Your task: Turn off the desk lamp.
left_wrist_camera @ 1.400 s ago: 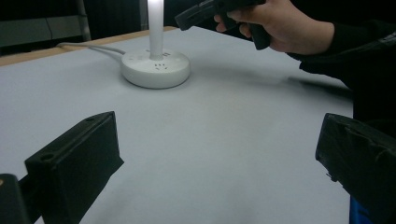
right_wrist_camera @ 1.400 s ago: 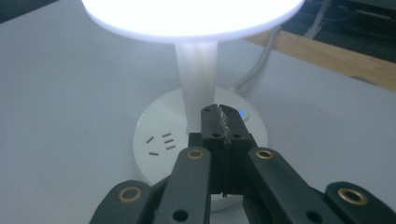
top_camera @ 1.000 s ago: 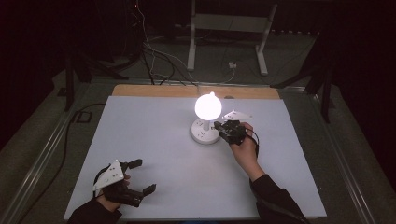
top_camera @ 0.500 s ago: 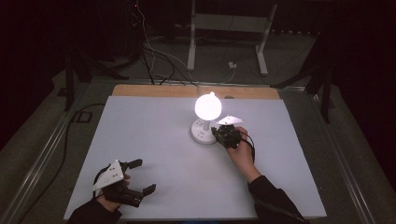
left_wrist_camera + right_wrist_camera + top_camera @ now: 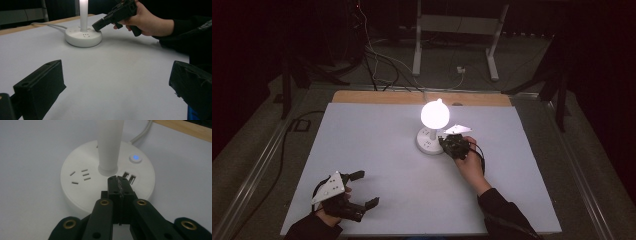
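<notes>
Having dropped since a second ago, the right gripper now rests its clenched, empty fingers on the lamp's round white plastic base, near the glowing blue button. Lamp stands mid-table, globe lit. Left gripper unmoved, matte black fingers released wide.

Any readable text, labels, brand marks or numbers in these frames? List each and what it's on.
No readable text anywhere.
Lamp base: no print or brand; just socket slots, two USB ports and a round button glowing blue, no legible symbol on it.
Right gripper and left gripper: no markings legible.
</notes>
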{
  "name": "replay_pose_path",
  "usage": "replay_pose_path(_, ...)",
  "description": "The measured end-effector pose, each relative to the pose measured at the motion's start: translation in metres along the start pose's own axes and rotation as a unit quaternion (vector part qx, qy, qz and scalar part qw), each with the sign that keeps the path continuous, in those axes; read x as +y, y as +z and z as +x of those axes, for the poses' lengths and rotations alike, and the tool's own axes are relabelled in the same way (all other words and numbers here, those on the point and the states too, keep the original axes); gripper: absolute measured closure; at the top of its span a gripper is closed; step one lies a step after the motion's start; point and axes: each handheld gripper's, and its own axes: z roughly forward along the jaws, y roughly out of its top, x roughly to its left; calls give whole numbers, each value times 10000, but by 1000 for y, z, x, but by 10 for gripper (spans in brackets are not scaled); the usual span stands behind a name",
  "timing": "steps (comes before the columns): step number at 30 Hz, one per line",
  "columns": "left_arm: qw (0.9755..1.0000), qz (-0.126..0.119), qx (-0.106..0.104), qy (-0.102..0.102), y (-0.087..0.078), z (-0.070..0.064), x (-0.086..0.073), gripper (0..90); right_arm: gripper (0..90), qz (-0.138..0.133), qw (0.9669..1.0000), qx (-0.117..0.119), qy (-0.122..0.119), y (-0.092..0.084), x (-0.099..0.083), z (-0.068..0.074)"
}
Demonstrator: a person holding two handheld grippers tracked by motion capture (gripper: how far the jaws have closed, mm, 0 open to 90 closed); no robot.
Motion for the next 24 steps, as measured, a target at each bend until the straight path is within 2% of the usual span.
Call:
replay_pose_path(5,10000,8,3,-3,0,0,0,5,899,77,9999,59,74,-1,2,-2)
replay_pose_path(8,10000,-14,3,-34,0,1,0,5,898,-157,9997,137,106,-9,5,-3)
replay_pose_path(11,10000,0,8,-32,0,1,0,5,846,-305,9992,240,110,-17,10,-3)
replay_pose_path(15,10000,-57,5,-53,-1,1,1,5,764,-358,9989,304,-72,-22,9,-1)
replay_pose_path(18,10000,-35,44,-55,-1,2,1,5,662,-399,9983,416,-95,-22,8,-1)
replay_pose_path(22,10000,-33,55,-77,1,3,1,5,420,-465,9957,786,-143,-25,6,-1)
replay_pose_path(23,9999,-30,49,-88,1,4,1,5,340,-442,9954,841,-149,-25,5,-1)
replay_pose_path(24,9999,-45,41,-98,2,4,1,5,277,-436,9959,770,-187,-26,5,1)
